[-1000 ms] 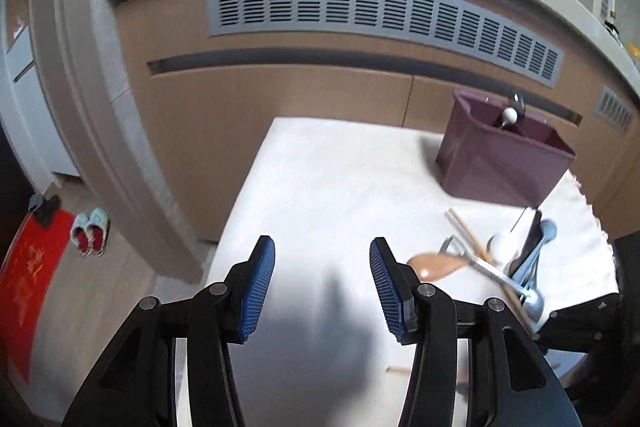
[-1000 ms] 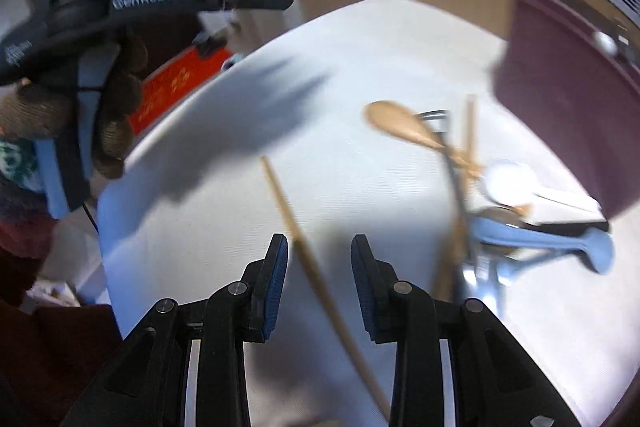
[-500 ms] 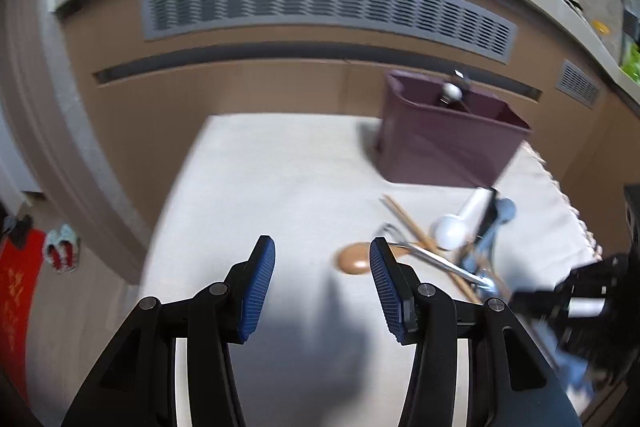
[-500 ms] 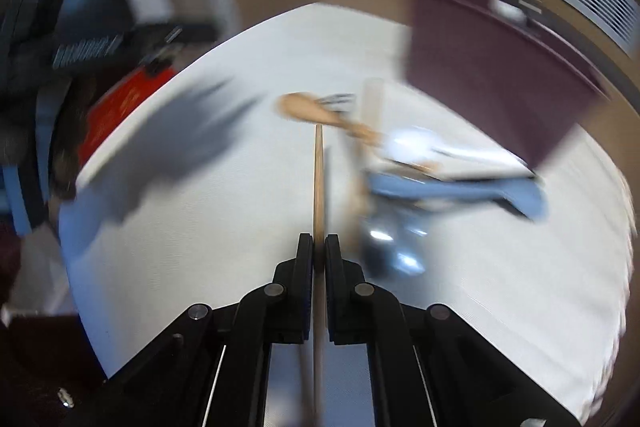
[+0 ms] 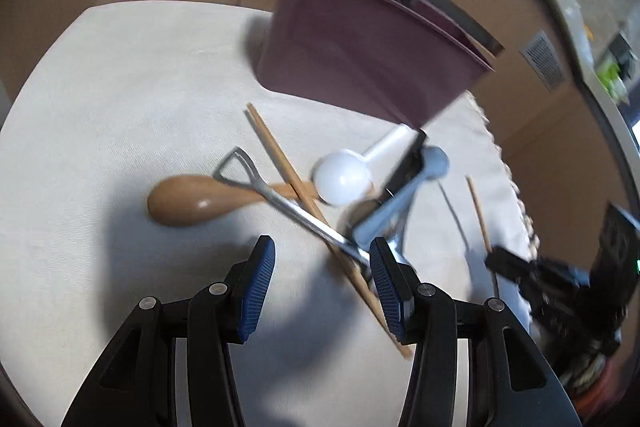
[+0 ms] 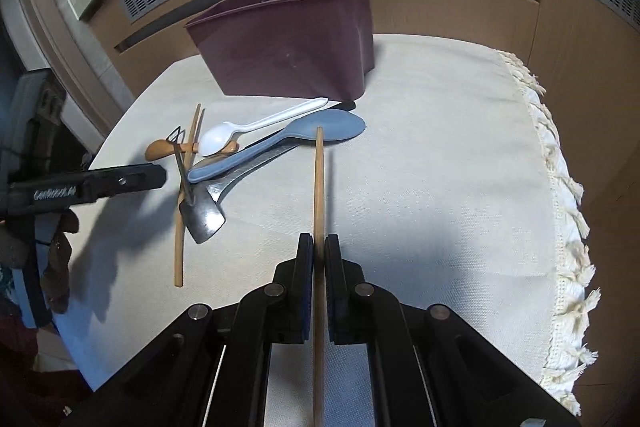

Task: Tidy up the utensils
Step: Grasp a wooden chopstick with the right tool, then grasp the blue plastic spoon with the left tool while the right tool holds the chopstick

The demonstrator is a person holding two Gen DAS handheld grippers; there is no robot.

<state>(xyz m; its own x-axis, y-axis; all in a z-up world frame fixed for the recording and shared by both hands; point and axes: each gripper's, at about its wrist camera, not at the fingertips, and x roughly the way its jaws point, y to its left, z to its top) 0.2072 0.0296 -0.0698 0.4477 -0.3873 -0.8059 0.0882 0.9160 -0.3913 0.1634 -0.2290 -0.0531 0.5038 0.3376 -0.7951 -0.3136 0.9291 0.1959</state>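
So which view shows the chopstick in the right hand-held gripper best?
The right wrist view: the chopstick runs sharp and centred out of the shut right hand-held gripper. In the left wrist view it is a thin, blurred stick at the far right, its lower end hidden.

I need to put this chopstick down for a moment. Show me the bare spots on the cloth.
Most bare cloth lies between the blue spoon and the fringed edge, reaching back beside the bin. Another bare patch lies left of the wooden spoon in the left wrist view. The utensil pile in front of the bin is crowded, with the left gripper over it.
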